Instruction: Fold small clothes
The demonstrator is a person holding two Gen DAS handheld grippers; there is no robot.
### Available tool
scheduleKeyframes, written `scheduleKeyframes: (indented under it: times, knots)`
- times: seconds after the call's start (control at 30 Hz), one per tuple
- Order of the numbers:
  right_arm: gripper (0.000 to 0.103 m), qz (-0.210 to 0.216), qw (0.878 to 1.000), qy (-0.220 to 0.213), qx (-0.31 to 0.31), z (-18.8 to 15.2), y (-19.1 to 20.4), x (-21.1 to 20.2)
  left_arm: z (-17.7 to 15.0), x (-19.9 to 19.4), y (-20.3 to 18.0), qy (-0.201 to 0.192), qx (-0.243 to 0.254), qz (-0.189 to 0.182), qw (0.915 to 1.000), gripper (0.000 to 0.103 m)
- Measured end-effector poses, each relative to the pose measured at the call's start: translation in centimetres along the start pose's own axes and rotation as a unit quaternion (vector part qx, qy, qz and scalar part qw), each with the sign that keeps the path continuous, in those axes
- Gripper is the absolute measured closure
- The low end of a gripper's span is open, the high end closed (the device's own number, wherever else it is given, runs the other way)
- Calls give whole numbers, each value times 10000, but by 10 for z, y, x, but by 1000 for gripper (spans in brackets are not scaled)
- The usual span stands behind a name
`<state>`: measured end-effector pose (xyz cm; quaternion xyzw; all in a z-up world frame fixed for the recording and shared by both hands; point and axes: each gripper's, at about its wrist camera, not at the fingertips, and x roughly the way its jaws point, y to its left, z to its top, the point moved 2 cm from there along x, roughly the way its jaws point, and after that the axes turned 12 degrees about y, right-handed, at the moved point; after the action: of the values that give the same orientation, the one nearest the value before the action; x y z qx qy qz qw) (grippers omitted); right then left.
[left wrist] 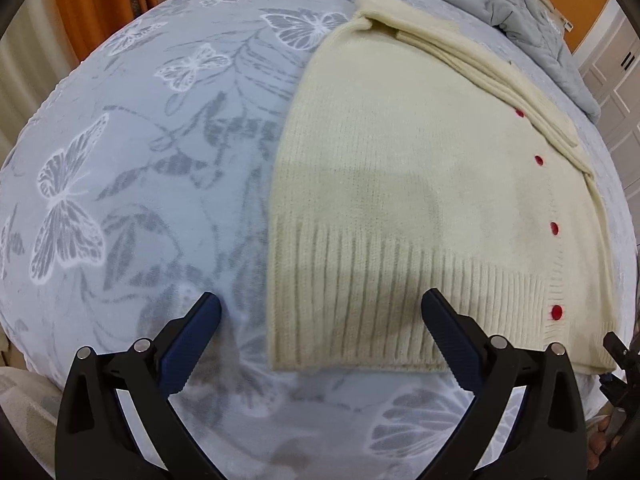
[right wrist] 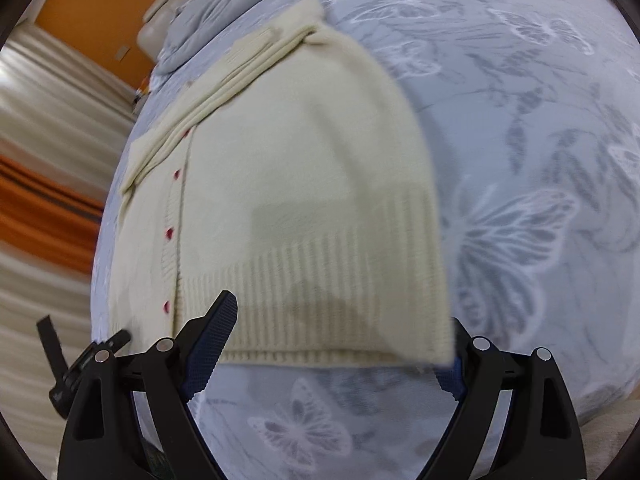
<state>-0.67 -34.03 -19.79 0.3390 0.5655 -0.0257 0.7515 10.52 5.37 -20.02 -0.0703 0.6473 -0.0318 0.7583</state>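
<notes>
Behind cardigan (right wrist: 304,184) hem corner, right hand-held gripper (right wrist: 344,340) fingertip hidden.

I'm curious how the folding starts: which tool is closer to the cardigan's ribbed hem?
Right, it seems. The right tool straddles the ribbed hem, whose corner hides one fingertip. The left tool has one finger over the ribbing, the other over the bedspread.

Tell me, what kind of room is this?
Most likely a bedroom. The cream cardigan lies on a bed spread with a butterfly-patterned bedsheet, a rumpled grey quilt sits at the far end, and curtains hang beside it.
</notes>
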Motion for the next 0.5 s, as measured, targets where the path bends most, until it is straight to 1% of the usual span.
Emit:
scheduleKeyframes:
  times: [0.07,0.13,0.2,0.3,0.33,0.37,0.43,0.5]
  knots:
    - [17,57,10000,47,-62,1,4,5,1,1,-2,-3,-4,2,10000,5]
    - [17,83,9999,34,-64,3,4,7,2,1,-4,-2,-27,-138,9999,5]
    - [17,183,9998,-2,-15,5,3,9,3,-1,-8,15,-31,-468,9989,5]
    - [17,317,9995,-42,44,10,-1,10,7,-4,-16,109,-60,-1166,9931,5]
    - [17,341,9994,-51,57,10,-1,10,8,-2,-17,159,-99,-1238,9921,5]
    - [17,375,9993,-58,75,11,-2,10,10,-1,-18,200,-149,-1229,9921,5]
    - [17,453,9989,-70,129,14,-5,9,13,0,-15,192,-270,-1294,9910,5]
    - [18,568,9981,-86,231,15,-9,7,15,-1,-8,169,-447,-1514,9873,5]
